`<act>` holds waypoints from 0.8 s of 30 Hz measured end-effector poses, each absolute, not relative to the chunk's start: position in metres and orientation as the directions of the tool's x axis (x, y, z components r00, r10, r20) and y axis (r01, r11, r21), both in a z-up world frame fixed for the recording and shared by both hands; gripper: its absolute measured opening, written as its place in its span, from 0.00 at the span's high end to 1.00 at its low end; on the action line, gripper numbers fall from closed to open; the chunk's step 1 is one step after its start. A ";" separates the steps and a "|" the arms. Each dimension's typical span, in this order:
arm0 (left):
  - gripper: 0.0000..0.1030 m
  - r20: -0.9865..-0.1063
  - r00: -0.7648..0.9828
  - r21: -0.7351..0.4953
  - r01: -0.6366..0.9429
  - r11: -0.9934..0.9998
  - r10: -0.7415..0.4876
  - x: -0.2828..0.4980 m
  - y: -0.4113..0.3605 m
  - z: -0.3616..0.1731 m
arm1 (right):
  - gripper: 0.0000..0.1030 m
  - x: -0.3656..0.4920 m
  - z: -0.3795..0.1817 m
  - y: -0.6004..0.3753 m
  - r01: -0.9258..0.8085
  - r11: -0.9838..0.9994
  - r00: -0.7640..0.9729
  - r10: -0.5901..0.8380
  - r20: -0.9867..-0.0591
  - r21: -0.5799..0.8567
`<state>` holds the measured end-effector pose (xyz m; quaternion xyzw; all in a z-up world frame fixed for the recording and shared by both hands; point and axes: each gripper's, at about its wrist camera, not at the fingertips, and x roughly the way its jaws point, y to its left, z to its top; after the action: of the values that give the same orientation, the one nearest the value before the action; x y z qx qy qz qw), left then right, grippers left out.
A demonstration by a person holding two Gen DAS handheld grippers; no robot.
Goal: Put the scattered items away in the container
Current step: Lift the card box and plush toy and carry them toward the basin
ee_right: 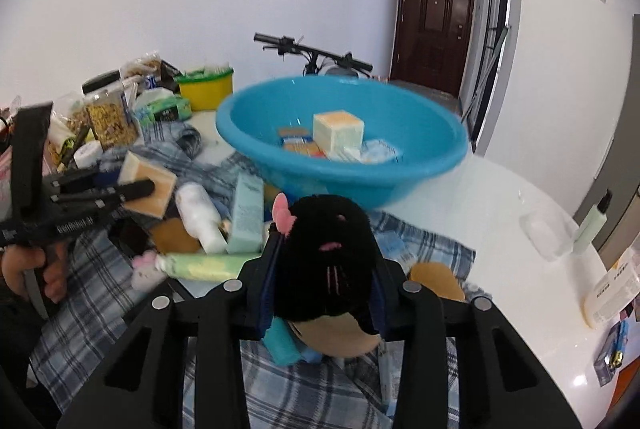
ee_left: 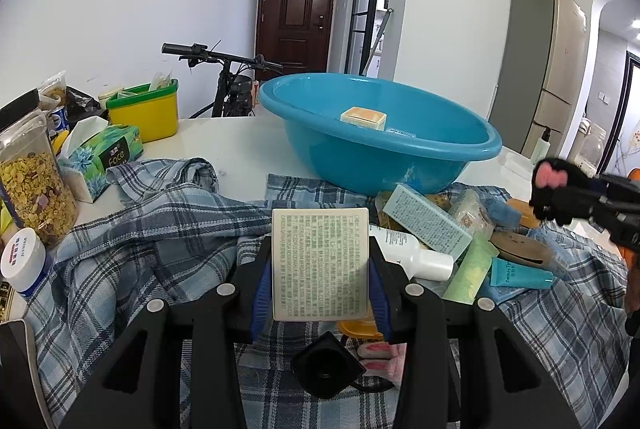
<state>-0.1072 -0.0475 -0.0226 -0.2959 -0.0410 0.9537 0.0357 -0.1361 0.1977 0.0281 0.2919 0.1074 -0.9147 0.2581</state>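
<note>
Plainly, both grippers are loaded so that two things can go to the basin point(ee_left: 376, 153) in one trip. The left gripper point(ee_left: 320, 269) is clamped on a pale box point(ee_left: 320, 261), its blue pads pressing the two side edges so the printed face stands up. The right gripper point(ee_right: 324, 281) is shut on a black plush point(ee_right: 328, 249), its jaws squeezing the soft body, which bulges above them. The basin stands at the far edge of the plaid cloth point(ee_left: 140, 229), just beyond the heap of bottles, tubes and boxes point(ee_left: 440, 241) still lying there, so the carry is short. A few boxes point(ee_right: 338, 137) already lie inside it. Much of the heap is left, so the task seems less than half done.
</note>
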 end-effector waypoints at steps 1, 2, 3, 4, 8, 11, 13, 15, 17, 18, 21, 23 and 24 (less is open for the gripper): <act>0.57 -0.561 -0.823 -0.098 -0.045 -0.994 0.092 -0.107 -0.047 -0.022 | 0.65 -0.136 0.032 0.196 0.538 -0.842 -0.697 -0.420 -0.581 -0.037; 0.57 -0.561 -0.823 -0.098 -0.045 -0.994 0.093 -0.107 -0.047 -0.022 | 0.64 -0.136 0.036 0.194 0.540 -0.841 -0.699 -0.426 -0.575 -0.033; 0.57 -0.561 -0.823 -0.098 -0.044 -0.994 0.092 -0.107 -0.047 -0.022 | 0.64 -0.136 0.040 0.191 0.540 -0.841 -0.705 -0.430 -0.564 -0.035; 0.57 -0.561 -0.823 -0.097 -0.044 -0.994 0.091 -0.107 -0.047 -0.022 | 0.64 -0.135 0.043 0.189 0.541 -0.841 -0.711 -0.434 -0.554 -0.035; 0.57 -0.559 -0.824 -0.098 -0.046 -0.994 0.093 -0.107 -0.047 -0.022 | 0.64 -0.138 0.051 0.183 0.539 -0.842 -0.721 -0.445 -0.531 -0.026; 0.57 -0.560 -0.823 -0.098 -0.047 -0.994 0.094 -0.107 -0.047 -0.022 | 0.64 -0.142 0.058 0.178 0.522 -0.852 -0.742 -0.432 -0.513 -0.038; 0.57 -0.560 -0.823 -0.097 -0.047 -0.994 0.094 -0.107 -0.046 -0.022 | 0.64 -0.147 0.065 0.176 0.501 -0.864 -0.759 -0.417 -0.500 -0.039; 0.57 -0.560 -0.823 -0.099 -0.050 -0.994 0.097 -0.107 -0.046 -0.022 | 0.64 -0.155 0.071 0.173 0.482 -0.876 -0.775 -0.404 -0.486 -0.039; 0.57 -0.560 -0.822 -0.098 -0.051 -0.994 0.098 -0.107 -0.046 -0.022 | 0.64 -0.162 0.076 0.169 0.464 -0.885 -0.789 -0.389 -0.475 -0.045; 0.57 -0.562 -0.822 -0.097 -0.052 -0.994 0.098 -0.107 -0.046 -0.022 | 0.64 -0.168 0.078 0.166 0.460 -0.887 -0.792 -0.387 -0.473 -0.045; 0.57 -0.563 -0.821 -0.097 -0.051 -0.994 0.097 -0.106 -0.046 -0.022 | 0.64 -0.184 0.083 0.163 0.450 -0.893 -0.797 -0.390 -0.462 -0.022; 0.57 -0.565 -0.820 -0.094 -0.051 -0.994 0.095 -0.107 -0.046 -0.023 | 0.65 -0.193 0.085 0.162 0.433 -0.901 -0.811 -0.380 -0.445 -0.018; 0.57 -0.565 -0.820 -0.096 -0.052 -0.994 0.097 -0.107 -0.046 -0.023 | 0.65 -0.198 0.086 0.162 0.418 -0.908 -0.822 -0.370 -0.434 -0.017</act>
<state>-0.1066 -0.0463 -0.0232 -0.2977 -0.0379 0.9531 0.0391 -0.1983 0.1616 0.0860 0.2157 0.0558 -0.9527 0.2066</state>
